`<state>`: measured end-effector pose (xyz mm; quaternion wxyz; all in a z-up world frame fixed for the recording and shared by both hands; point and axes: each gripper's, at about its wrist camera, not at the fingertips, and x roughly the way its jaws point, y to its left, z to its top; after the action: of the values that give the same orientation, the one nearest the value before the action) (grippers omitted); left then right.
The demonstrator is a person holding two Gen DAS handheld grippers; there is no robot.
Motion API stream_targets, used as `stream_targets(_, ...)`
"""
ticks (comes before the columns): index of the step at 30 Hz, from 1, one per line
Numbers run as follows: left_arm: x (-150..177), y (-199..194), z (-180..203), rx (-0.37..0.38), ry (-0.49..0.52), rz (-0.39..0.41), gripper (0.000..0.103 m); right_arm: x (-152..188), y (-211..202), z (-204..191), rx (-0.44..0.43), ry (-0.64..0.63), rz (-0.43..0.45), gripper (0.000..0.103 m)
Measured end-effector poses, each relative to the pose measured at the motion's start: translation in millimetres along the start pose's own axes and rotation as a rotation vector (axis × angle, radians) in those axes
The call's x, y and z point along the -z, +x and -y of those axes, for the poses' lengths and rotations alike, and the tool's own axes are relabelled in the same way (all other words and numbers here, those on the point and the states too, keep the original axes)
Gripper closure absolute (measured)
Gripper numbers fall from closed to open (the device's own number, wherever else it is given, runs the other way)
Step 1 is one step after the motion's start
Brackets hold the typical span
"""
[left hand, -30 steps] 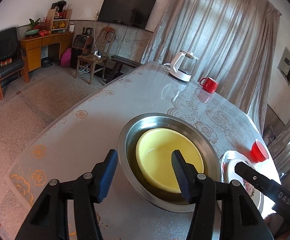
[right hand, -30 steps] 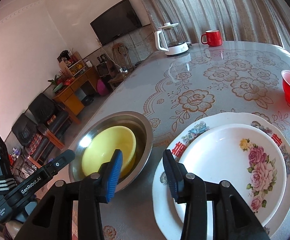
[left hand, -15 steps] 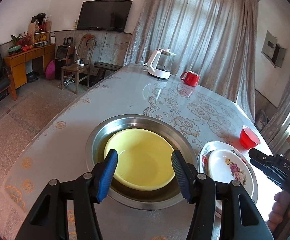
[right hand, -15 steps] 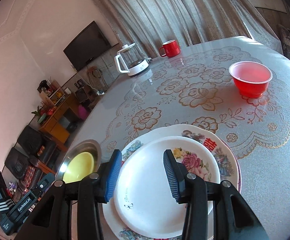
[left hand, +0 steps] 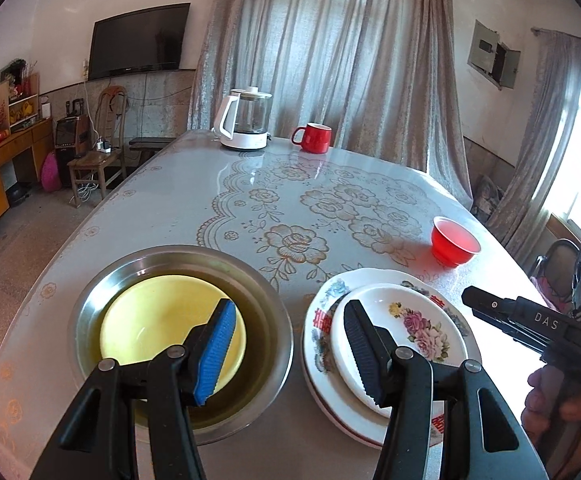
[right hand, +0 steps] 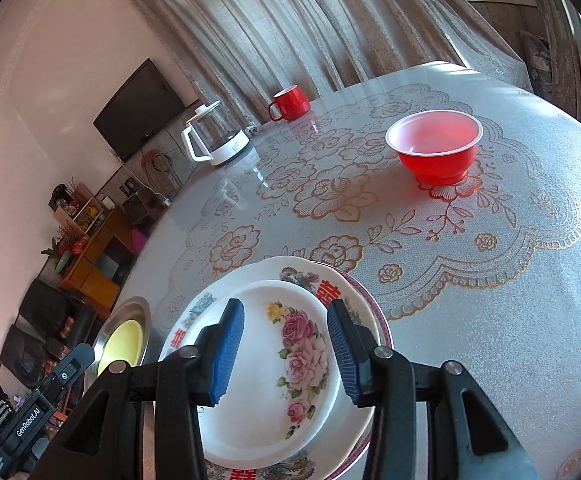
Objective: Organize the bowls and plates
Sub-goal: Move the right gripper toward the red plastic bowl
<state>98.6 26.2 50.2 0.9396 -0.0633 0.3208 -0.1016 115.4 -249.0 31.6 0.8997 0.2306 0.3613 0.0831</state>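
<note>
We see the yellow bowl [left hand: 162, 320] sitting inside the steel basin [left hand: 266, 312] near the front edge of the table [left hand: 170, 208]. Just beside the basin lies a stack of plates: a small flowered plate [right hand: 302, 344] rests on a larger plate [right hand: 210, 300] with red characters on its rim. Farther back on the table stands a red bowl [right hand: 434, 144], well apart from the stack and upright.

Our left gripper [left hand: 288, 344] hangs above the gap between the basin and the plates, its jaws spread wide and holding nothing; one blue pad overlaps the yellow bowl in the picture, the other the small plate. Our right gripper [right hand: 286, 350] hovers over the small plate, jaws likewise released and empty.

At the far end of the table we find a white kettle [left hand: 246, 120] and a red mug [left hand: 314, 137] side by side. Behind them hang grey curtains [left hand: 330, 48], and a television [left hand: 138, 40] is on the wall.
</note>
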Motion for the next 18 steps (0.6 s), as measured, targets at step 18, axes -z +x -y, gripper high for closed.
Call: stream_targets(18,-38.4,66.3,81.6,0.138,0.079,-0.164,0.033,-25.2,-10.2,68.0,0.094,0.130,0.049,0.059)
